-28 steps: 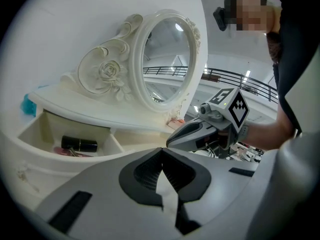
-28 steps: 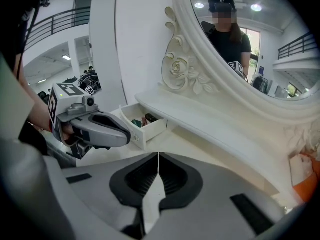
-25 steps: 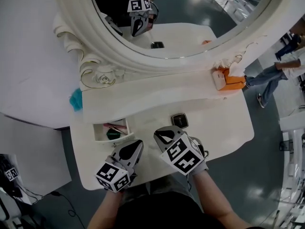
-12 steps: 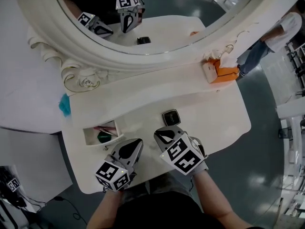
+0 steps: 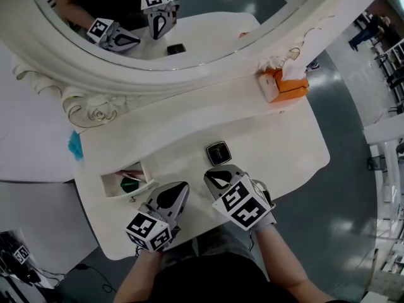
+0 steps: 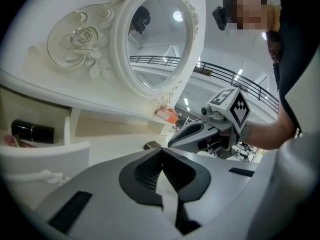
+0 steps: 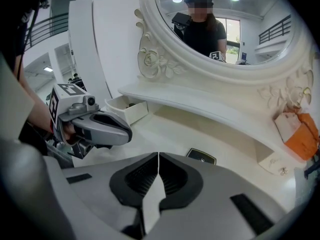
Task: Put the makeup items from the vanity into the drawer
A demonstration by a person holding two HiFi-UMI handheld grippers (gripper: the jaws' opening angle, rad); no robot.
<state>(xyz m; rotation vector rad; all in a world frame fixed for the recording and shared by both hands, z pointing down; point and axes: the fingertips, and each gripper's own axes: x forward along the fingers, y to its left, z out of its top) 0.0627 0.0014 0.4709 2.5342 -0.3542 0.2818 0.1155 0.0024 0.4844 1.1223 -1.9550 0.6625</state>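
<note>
Grey jaws clenched on nothing, both sides: left gripper [image 5: 180, 189] and right gripper [image 5: 213, 178] close together above white tabletop [image 5: 278, 137]. Black square compact [image 5: 218, 153] lies just beyond right jaws. Small white drawer [image 5: 108, 187] open further left, black tube [image 6: 32, 131] inside

One compact [image 5: 218, 153], one drawer [image 5: 108, 189], one tissue box [image 5: 282, 84].

Compact [image 5: 218, 153] on vanity [image 5: 278, 144], drawer [image 5: 112, 193] left, perhaps lipstick [image 6: 32, 131] inside, tissue box [image 5: 282, 84] behind right

A black square compact [image 5: 218, 153] lay flat mid-vanity top [image 5: 278, 145]; the left-edge drawer [image 5: 136, 190] stood open, holding small makeup items [image 5: 129, 183].
</note>
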